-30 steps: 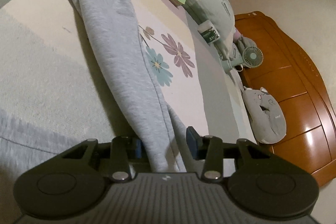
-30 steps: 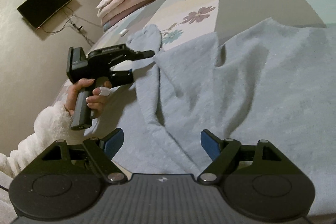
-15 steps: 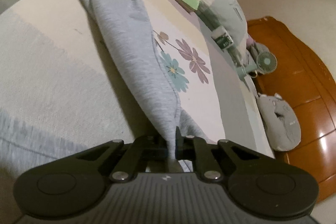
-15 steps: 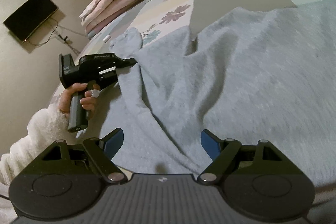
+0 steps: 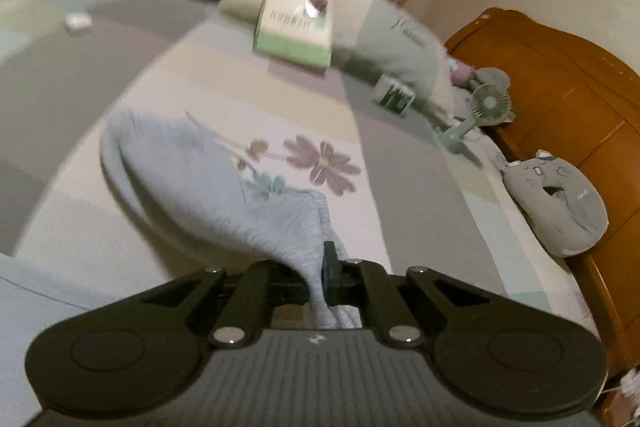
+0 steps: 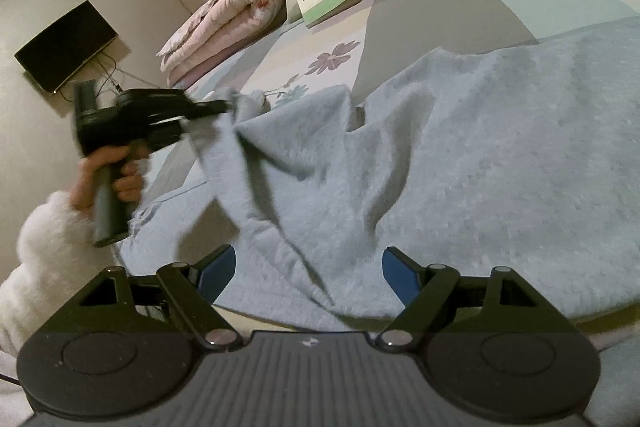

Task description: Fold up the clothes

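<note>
sleeve (image 5: 192, 187) of the pale blue sweatshirt (image 6: 460, 155) is clenched between the jaws of the left gripper (image 5: 320, 275), its cloth running up and away from them to a cuff lying ahead on the bed (image 5: 400, 195). the right gripper (image 6: 308, 267) hovers low over the garment's body with its jaws spread wide and nothing between them; the body lies spread beyond and to the right of those jaws, rucked into ridges just ahead of them. by my judgement the sleeve is being carried across the body. to do it well, keep the grip firm, lift enough that the cuff clears the bed, lay the sleeve flat, and let the free jaws pin or smooth those ridges.
</note>
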Tool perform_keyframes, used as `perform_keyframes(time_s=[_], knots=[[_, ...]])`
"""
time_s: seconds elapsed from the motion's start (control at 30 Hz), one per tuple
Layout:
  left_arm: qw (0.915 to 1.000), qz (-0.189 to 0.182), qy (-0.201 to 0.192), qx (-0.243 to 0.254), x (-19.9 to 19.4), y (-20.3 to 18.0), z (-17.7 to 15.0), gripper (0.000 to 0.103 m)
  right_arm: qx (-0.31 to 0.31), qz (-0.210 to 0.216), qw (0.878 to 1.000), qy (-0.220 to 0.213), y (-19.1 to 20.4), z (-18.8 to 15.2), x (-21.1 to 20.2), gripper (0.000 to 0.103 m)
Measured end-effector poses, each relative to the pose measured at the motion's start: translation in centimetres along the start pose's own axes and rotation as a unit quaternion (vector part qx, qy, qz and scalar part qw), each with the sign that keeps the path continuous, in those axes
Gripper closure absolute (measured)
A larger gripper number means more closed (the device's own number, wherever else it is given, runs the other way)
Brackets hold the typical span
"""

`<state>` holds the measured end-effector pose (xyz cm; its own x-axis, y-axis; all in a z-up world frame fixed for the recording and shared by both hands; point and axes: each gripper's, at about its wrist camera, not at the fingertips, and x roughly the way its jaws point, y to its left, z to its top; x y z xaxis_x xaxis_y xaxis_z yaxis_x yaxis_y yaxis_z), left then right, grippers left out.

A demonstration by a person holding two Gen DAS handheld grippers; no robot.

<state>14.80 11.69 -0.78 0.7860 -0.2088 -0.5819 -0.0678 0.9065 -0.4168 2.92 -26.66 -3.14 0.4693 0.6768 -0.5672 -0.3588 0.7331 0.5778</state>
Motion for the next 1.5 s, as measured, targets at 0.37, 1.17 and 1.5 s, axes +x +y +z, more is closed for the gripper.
perform_keyframes(time_s=[0.37, 1.17, 1.5], knots=[[0.9975, 0.069, -0.008, 0.010, -4.9, 3.0, -4.3, 0.099, -0.004, -0.006, 1.000, -0.007, 0.2, 0.0, -0.2, 0.019], [0.9819, 0.077, 0.065, 0.160, -7.7, 1.1, -6.6, 0.046, -0.113, -0.209, 0.971, 0.007, 1.2, 0.0, 2.3, 0.019], [0.9379, -0.004, 0.081, 0.337, -6.0, -7.3, -10.3, 0.033, -0.174, -0.253, 0.951, 0.026, 1.2, -2.0, 4.0, 0.018]])
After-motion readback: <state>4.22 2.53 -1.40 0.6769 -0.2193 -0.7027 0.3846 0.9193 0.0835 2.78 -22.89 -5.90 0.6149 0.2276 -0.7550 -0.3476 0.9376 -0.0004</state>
